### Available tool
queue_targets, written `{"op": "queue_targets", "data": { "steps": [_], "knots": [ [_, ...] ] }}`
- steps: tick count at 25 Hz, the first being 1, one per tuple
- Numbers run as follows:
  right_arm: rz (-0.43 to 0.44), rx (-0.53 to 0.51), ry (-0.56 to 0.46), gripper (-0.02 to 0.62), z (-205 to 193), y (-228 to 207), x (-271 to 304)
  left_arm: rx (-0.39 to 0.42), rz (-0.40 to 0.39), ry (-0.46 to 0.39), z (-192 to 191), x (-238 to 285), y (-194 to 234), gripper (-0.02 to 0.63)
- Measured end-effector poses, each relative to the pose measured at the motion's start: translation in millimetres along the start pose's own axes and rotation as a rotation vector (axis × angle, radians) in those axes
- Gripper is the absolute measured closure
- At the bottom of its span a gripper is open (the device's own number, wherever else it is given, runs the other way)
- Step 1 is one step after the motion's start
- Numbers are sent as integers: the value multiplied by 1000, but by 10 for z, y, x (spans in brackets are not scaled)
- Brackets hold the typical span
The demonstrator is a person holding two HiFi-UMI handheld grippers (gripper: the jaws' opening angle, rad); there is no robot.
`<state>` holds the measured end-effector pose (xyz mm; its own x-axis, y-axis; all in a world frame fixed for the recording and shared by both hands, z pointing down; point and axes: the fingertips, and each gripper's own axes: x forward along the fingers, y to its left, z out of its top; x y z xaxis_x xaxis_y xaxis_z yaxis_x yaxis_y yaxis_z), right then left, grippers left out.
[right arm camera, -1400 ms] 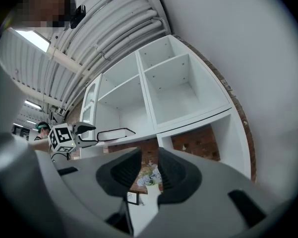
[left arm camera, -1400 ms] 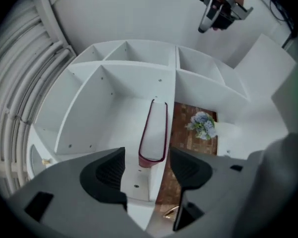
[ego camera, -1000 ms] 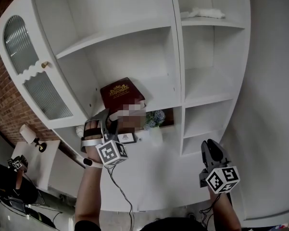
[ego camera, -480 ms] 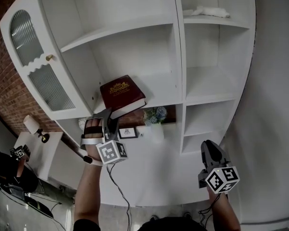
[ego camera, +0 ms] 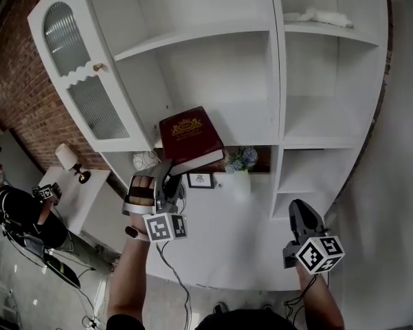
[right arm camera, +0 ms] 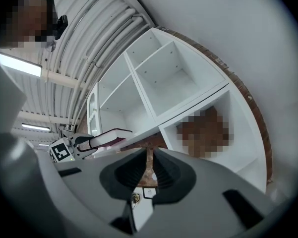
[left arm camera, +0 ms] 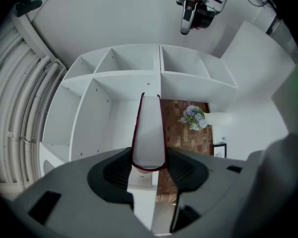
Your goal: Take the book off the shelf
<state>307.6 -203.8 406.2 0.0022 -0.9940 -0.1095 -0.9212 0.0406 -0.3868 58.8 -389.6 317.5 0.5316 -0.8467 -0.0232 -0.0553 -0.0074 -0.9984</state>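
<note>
A dark red book point(ego camera: 190, 137) with a gold crest lies tilted at the front edge of a white shelf point(ego camera: 261, 124), its near end sticking out. My left gripper point(ego camera: 166, 174) is shut on that near end from below. In the left gripper view the book's white page edge point(left arm camera: 149, 133) runs up between the black pads point(left arm camera: 118, 170) of the left gripper point(left arm camera: 149, 165). My right gripper point(ego camera: 299, 208) hangs low on the right, well away from the book. The right gripper point(right arm camera: 149, 165) has nothing between its jaws, which are closing to a narrow gap.
The white shelving unit has several bare compartments and a ribbed glass door point(ego camera: 82, 81) at the left. Blue flowers point(ego camera: 242, 158) and a small picture frame point(ego camera: 200, 180) stand lower down. A white cloth point(ego camera: 323, 17) lies on an upper shelf. A person point(ego camera: 14, 205) stands far left by a lamp point(ego camera: 69, 158).
The left jaws have closed on the book's near end. The head view has swung, so the shelves and book sit further right. The right gripper has hardly moved.
</note>
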Motion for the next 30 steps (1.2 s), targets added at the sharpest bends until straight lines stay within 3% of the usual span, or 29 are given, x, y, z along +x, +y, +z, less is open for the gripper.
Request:
{"op": "queue_targets", "data": {
  "steps": [18,23,30],
  "knots": [
    [222,30,134,566,-319,336,194,18,87,-11,395,-1099,-169,394],
    [281,41,183,566,-497,471,238,18,102,33,377,-1379,-300,394],
    [331,47,249,566,-732,565,285,-28,33,138,127,-1605,-735,396]
  ]
}}
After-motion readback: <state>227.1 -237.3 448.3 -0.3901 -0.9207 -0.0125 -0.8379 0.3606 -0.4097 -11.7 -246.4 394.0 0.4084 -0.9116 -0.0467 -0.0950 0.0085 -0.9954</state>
